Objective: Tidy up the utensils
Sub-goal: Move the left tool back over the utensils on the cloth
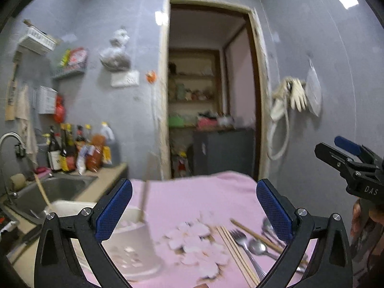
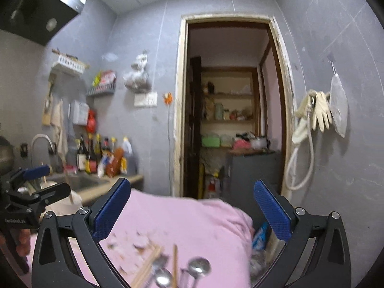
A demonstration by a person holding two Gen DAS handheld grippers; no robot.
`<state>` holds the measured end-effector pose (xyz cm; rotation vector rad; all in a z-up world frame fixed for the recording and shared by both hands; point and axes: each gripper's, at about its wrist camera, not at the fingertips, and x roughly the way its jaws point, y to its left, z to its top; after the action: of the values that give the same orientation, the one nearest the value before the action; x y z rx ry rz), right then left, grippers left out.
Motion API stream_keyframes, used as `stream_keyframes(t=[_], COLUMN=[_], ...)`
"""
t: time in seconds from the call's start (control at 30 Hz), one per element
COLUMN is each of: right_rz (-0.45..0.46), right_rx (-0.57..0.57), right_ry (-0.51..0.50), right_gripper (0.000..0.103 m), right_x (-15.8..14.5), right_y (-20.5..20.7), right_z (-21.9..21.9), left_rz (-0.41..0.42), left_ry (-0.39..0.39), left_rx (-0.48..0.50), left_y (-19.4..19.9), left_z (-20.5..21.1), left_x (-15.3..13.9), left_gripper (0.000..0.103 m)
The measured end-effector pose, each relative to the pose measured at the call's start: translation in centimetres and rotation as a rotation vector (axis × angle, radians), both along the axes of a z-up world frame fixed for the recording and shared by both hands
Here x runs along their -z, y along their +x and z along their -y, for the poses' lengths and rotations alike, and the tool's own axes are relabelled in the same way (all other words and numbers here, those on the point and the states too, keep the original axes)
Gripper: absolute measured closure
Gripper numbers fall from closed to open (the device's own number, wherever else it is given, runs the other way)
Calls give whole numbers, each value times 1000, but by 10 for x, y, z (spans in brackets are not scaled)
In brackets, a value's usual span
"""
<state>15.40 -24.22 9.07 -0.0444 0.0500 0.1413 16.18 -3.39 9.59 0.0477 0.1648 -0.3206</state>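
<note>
A pile of utensils lies on a pink cloth (image 1: pixel 192 199): wooden chopsticks (image 1: pixel 236 252), a metal fork (image 1: pixel 242 240) and metal spoons (image 1: pixel 258 247). A white utensil holder (image 1: pixel 134 240) stands at the left with a chopstick (image 1: pixel 144 199) upright in it. My left gripper (image 1: pixel 194 206) is open and empty above the cloth, between holder and pile. My right gripper (image 2: pixel 192 208) is open and empty above the spoons (image 2: pixel 198 267) and chopsticks (image 2: pixel 148 264). The right gripper also shows in the left wrist view (image 1: pixel 336 148), raised at the right.
A steel sink (image 1: pixel 55 189) with a tap (image 1: pixel 12 139) lies at the left, with sauce bottles (image 1: pixel 72 148) behind it. An open doorway (image 1: pixel 211 91) is straight ahead. Gloves and a hose (image 1: pixel 288 100) hang on the right wall. The left gripper shows at the left of the right wrist view (image 2: pixel 40 180).
</note>
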Motion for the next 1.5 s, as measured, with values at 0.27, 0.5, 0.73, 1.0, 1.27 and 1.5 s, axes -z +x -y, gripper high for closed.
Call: stream_keyframes(t=[0.27, 0.5, 0.73, 1.0, 1.27, 1.5], right_rz=[-264, -502, -668, -736, -770, -794], right_rx=[-9, -37, -62, -96, -97, -96], right_ry=[-5, -43, -102, -158, -197, -193], right_gripper=[18, 37, 50, 51, 51, 51], right_x=[40, 81, 105, 116, 123, 125], right_y=[34, 71, 90, 95, 108, 122], right_z=[26, 27, 30, 25, 17, 16], left_rz=[-245, -453, -677, -794, -842, -858], left_ry=[140, 204, 224, 206, 185, 169], left_rx=[69, 106, 154, 181, 193, 190], left_y=[35, 71, 109, 146, 164, 170], left_z=[50, 66, 75, 80, 83, 84], left_x=[47, 84, 117, 132, 127, 128], left_gripper=[5, 30, 63, 72, 72, 80])
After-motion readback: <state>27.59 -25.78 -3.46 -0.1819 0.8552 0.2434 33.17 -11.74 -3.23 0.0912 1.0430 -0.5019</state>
